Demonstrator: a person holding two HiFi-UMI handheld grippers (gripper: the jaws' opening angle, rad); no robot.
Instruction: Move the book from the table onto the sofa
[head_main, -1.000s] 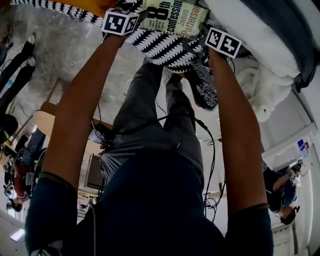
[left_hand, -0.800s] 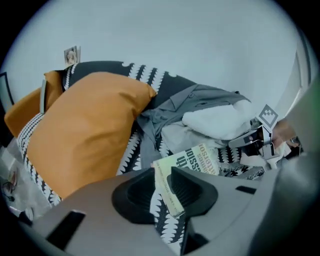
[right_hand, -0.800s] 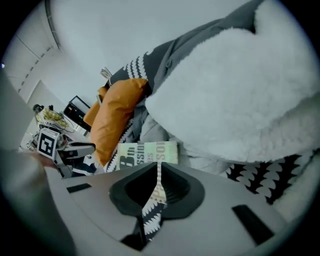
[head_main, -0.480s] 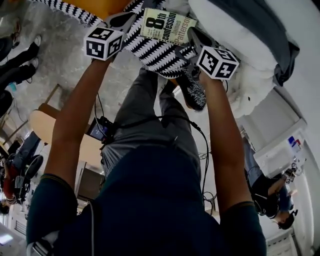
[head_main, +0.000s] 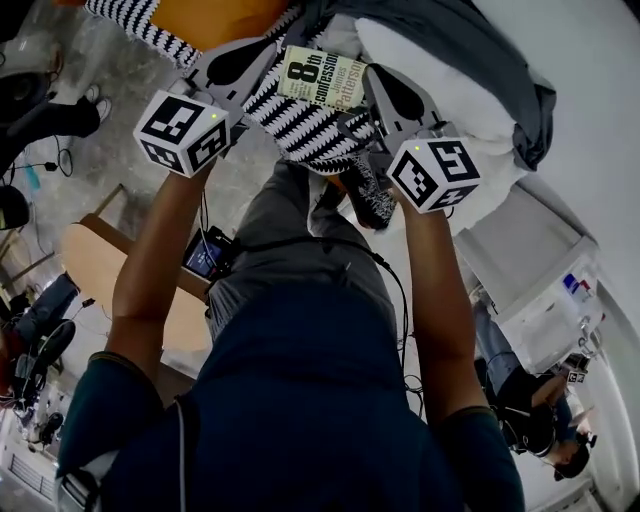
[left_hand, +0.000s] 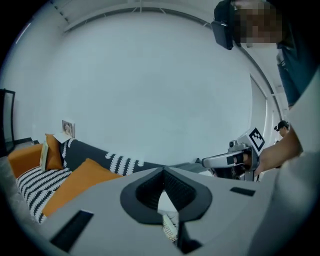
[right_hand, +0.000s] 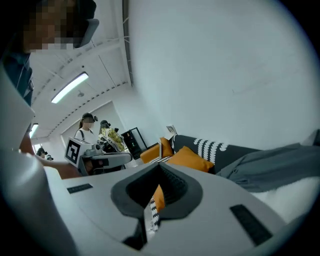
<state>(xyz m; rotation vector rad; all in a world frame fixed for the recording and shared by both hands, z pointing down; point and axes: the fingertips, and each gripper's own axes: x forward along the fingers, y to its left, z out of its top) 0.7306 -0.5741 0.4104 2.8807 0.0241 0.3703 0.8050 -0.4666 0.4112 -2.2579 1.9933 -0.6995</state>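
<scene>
My left tongs (left_hand: 164, 171) are pressed together on nothing, and so are my right tongs (right_hand: 159, 167). Each gripper view shows only slivers of fabric through the gap behind the tips. Only the head view shows the book (head_main: 322, 78). It lies cover up on the striped cushion (head_main: 300, 125) of the sofa (left_hand: 92, 154), between the two tongs and held by neither. The left gripper view adds an orange cushion (left_hand: 75, 182), the right a grey blanket (right_hand: 272, 167).

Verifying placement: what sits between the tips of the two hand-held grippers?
The book, lying on the black-and-white striped cushion, sits between the left hand-held gripper and the right hand-held gripper; the head view shows it.
</scene>
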